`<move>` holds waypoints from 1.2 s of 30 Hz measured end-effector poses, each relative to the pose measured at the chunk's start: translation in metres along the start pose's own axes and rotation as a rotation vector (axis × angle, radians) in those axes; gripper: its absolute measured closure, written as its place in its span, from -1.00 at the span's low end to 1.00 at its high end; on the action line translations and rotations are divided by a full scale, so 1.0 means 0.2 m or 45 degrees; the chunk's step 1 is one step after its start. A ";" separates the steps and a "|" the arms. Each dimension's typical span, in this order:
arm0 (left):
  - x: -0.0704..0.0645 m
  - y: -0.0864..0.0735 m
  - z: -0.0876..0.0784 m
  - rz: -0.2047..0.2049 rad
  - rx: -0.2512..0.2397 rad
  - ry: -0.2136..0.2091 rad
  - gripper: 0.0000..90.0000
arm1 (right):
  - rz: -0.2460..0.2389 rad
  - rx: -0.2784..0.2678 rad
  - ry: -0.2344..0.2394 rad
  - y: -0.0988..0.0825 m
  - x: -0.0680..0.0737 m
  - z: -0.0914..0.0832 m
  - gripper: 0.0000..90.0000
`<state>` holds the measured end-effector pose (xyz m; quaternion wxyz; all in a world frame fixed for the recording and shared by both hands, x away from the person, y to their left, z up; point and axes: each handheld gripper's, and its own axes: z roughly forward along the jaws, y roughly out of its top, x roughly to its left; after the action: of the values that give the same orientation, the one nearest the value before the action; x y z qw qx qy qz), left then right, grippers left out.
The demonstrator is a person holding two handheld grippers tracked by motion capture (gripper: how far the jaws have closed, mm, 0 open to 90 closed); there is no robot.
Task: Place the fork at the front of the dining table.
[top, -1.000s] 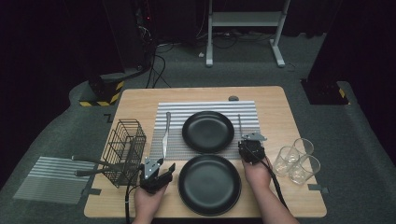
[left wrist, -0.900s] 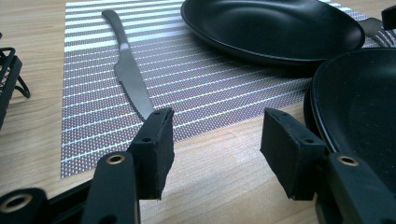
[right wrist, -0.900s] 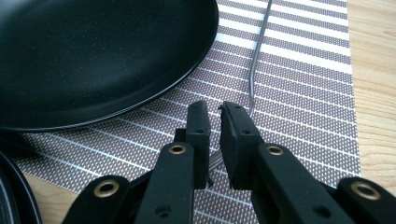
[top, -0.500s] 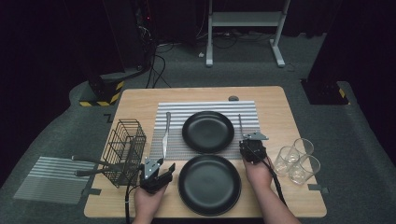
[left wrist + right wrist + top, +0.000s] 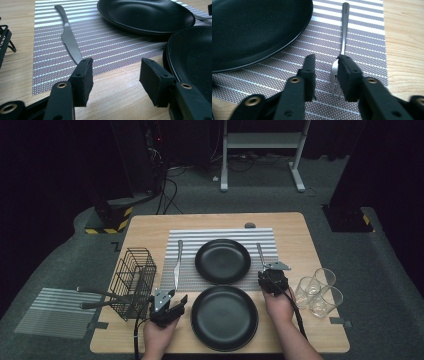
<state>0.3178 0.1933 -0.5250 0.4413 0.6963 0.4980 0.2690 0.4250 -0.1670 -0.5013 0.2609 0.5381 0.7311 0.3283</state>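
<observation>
A steel fork (image 5: 344,32) lies on the striped placemat (image 5: 200,237), right of the far black plate (image 5: 222,261). My right gripper (image 5: 325,72) stands low over the fork's tines. Its jaws have just been opening; the tines lie between them beside the right pad (image 5: 348,75), and the left pad is clear of them. In the high view this gripper (image 5: 270,272) sits at the mat's right edge. My left gripper (image 5: 115,75) is open over bare wood, left of the near black plate (image 5: 192,50). A knife (image 5: 68,40) lies on the mat just beyond it.
A black wire basket (image 5: 134,282) stands at the table's left edge, with handles sticking out to the left. Three clear glasses (image 5: 320,290) stand at the right edge. A small dark knob (image 5: 249,225) sits at the back of the table.
</observation>
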 end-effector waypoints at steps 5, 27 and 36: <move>0.00 0.00 0.00 0.001 -0.001 -0.001 -0.02 | -0.001 -0.005 -0.037 0.00 0.00 0.00 0.20; 0.00 0.00 0.00 0.002 -0.003 -0.002 -0.02 | 0.064 0.058 -0.047 -0.07 -0.03 0.05 0.17; 0.00 0.00 0.00 -0.002 -0.002 0.003 -0.02 | 0.061 0.053 -0.020 -0.07 0.00 0.04 0.21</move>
<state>0.3174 0.1926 -0.5251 0.4414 0.6953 0.4989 0.2698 0.4225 -0.1690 -0.5182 0.2474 0.5634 0.7227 0.3148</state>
